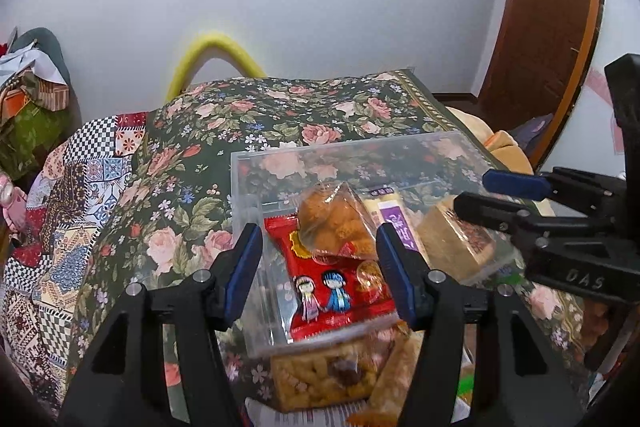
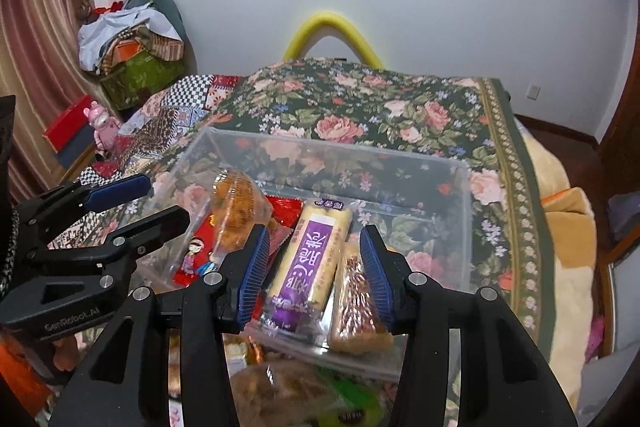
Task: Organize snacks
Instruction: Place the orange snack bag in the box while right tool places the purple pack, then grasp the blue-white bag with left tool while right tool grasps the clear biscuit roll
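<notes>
A clear bin (image 1: 240, 163) sits on the floral cloth (image 1: 224, 115) of the bed, its far half bare and open while the snacks crowd the near end. Beyond its far wall the cloth runs free to the bed's edge, with a yellow tube (image 1: 216, 45) arching against the white wall behind. Left of the bin the cloth gives way to a patchwork quilt (image 1: 76, 187), also open ground. The near rim is hemmed in by loose packets (image 1: 320, 379) piled on the bed in front.

The left gripper (image 1: 318, 267) hangs over the bin's near left corner, jaws spread wide and holding nothing; a red packet (image 1: 332, 291) with two cartoon figures and a clear bag of golden pieces (image 1: 336, 223) show between them. The right gripper (image 2: 312, 271) hovers over the near right part, jaws likewise wide apart with nothing clamped, though its right pad lies over a tan cake bar (image 2: 356, 307) and I can't say whether it touches.

Inside, the red packet lies flat at the left with the clear bag on top of it. Beside them lies a cream stick pack with a purple label (image 2: 310, 259), and the tan bar lies just right of that, touching it.
</notes>
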{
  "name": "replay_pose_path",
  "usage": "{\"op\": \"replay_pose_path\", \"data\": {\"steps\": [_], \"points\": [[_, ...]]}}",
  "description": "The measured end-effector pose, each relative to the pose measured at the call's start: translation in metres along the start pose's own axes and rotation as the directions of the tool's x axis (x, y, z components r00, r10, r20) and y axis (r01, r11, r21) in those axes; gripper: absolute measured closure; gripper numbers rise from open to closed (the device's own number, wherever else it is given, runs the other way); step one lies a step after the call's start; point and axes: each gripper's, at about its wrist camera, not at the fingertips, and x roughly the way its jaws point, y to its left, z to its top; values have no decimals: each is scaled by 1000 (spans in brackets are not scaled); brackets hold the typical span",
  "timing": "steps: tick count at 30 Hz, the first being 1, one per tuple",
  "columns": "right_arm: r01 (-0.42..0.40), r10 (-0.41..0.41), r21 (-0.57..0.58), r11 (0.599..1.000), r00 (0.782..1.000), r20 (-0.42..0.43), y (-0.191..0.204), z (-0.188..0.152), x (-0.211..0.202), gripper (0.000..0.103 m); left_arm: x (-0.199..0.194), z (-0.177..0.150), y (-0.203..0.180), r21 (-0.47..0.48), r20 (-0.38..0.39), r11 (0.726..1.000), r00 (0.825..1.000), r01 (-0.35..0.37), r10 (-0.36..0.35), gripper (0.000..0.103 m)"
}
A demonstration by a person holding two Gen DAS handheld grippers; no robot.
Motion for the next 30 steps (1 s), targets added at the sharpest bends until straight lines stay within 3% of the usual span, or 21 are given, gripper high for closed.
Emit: {"op": "replay_pose_path", "data": {"steps": [14, 22, 30], "points": [[13, -11, -27, 1000, 997, 73, 15, -32, -68, 55, -70, -39, -1, 18, -11, 1000, 1000, 9, -9, 37], [-1, 1, -4, 1000, 1000, 21, 24, -70, -78, 55, -83, -83, 2, 4, -69, 1000, 998, 8, -8, 25], [-29, 31, 28, 999, 998, -63, 33, -102, -61, 55, -66, -116, 11, -22, -152, 1000, 988, -5, 2, 25]]}}
